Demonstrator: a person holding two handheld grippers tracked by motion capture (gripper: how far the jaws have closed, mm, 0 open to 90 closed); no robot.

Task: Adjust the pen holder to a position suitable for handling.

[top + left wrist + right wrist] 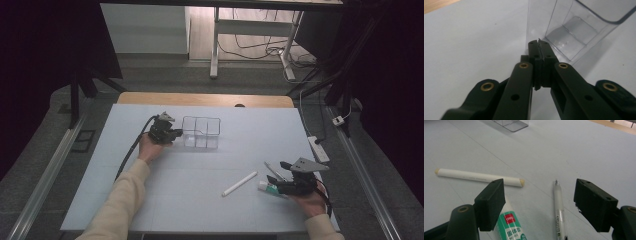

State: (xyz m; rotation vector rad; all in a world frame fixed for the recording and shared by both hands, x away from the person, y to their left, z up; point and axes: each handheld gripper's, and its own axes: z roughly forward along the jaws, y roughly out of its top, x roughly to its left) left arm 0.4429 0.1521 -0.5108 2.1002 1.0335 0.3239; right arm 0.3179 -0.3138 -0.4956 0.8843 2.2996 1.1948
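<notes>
Presently, by label:

Clear organizer (pixel 201 132): upright toward the far middle of the table (pixel 240 145), compartments empty; near wall pinched at its left edge.

Left gripper (pixel 165 131): clenched on the organizer wall, jaws pressed together with the thin clear plastic (pixel 539 47) between the tips; steadying it, by the look of things.

Right gripper (pixel 289 186): released, jaws spread wide, low over the near right of the table, well apart from the organizer.

Glue stick (pixel 510 225): lying flat, its white-and-green body partly under the one jaw, not between the two.

Pen (pixel 559 212): lying in the open gap, nearer the middle than either jaw, tip pointing away.

White stick (pixel 479 177): lying crosswise just beyond the jaw tips, apart from pen and glue stick.

Likely step: lining up to pick one of the three for the organizer.

Risk, wrong catch: closing from here could nip the pen and nudge the glue stick, both so near the jaws.

Risk, rolling: round bodies, apt to roll off under a glancing jaw.

Risk, organizer: light plastic, may tip or skid should the pinch pull sideways.
</notes>
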